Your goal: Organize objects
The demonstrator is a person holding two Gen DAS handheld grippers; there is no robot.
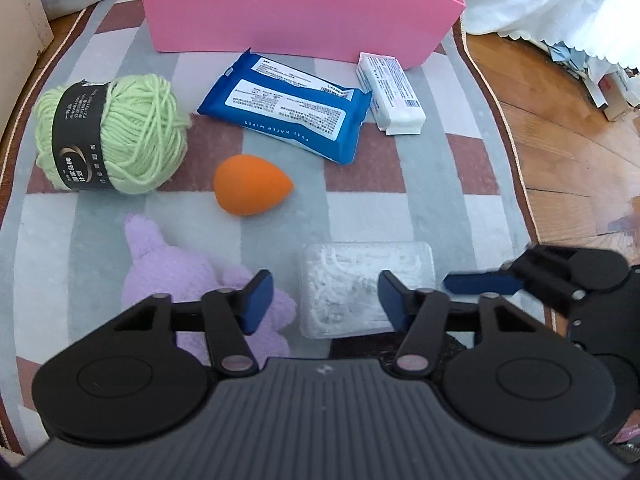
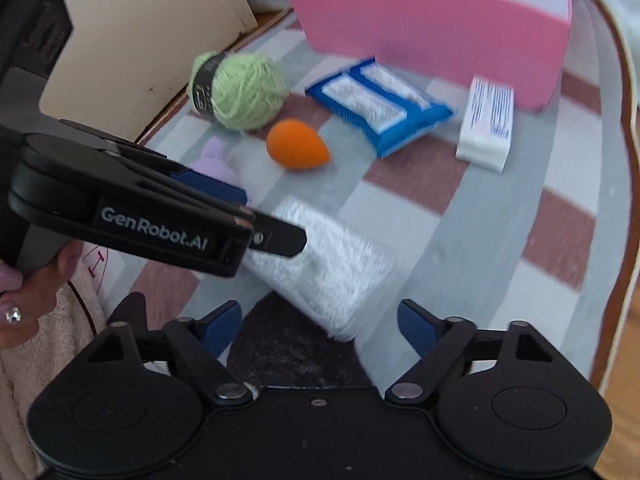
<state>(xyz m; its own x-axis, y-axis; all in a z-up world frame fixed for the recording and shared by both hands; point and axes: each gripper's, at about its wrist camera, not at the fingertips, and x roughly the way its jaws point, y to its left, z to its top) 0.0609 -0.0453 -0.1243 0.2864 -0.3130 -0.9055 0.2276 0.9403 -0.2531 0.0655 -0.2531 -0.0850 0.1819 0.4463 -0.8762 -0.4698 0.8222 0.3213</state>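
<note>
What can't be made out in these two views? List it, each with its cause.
Pink box, inside: both views, its front wall hides it.
Purple plush toy: left wrist view, the left tool covers its lower part; right wrist view, that tool hides most of it.
Clear box, contents: right wrist view, motion blur.
Yarn band, print: both views, too small.

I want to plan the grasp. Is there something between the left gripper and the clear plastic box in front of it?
Nothing visible blocks it. The left gripper hangs with its jaws apart, and the clear plastic box lies directly ahead between them. The purple plush toy lies beside the box, and the right gripper is at the box's other side.
</note>
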